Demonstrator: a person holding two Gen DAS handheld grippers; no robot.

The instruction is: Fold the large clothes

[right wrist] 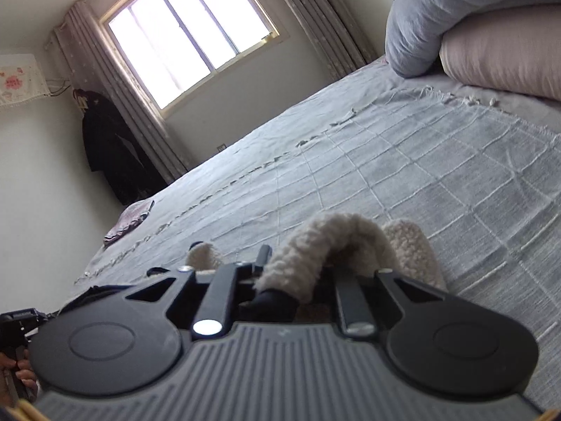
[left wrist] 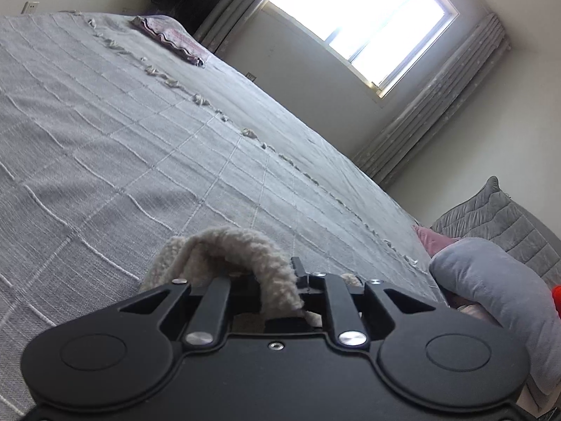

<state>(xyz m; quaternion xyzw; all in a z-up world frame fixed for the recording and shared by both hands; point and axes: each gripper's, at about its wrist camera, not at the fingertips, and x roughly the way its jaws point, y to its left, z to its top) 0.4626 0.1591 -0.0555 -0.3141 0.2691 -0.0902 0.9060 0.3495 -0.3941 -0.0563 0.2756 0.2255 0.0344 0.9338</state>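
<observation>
Hand-held gripper on the left (left wrist: pixel 266 282) is seen nearly closed, with a thick fold of cream fleece garment (left wrist: pixel 242 245) caught between its jaws; whether the pads press firmly cannot be told, since the jaws are partly hidden by the pile. The fleece is humped directly ahead of the fingers, just above the grey checked bedspread (left wrist: pixel 140 140), which is spread away toward the window (left wrist: pixel 354 17). The right hand-held gripper (right wrist: pixel 298 280) is likewise nearly closed around another fleece edge (right wrist: pixel 336 238), arched straight in front of it. The garment's long axis is judged to run from one gripper to the other. Neither hand is clearly nearer; the bed lies forward and below both, so a joint lowering is called for.
</observation>
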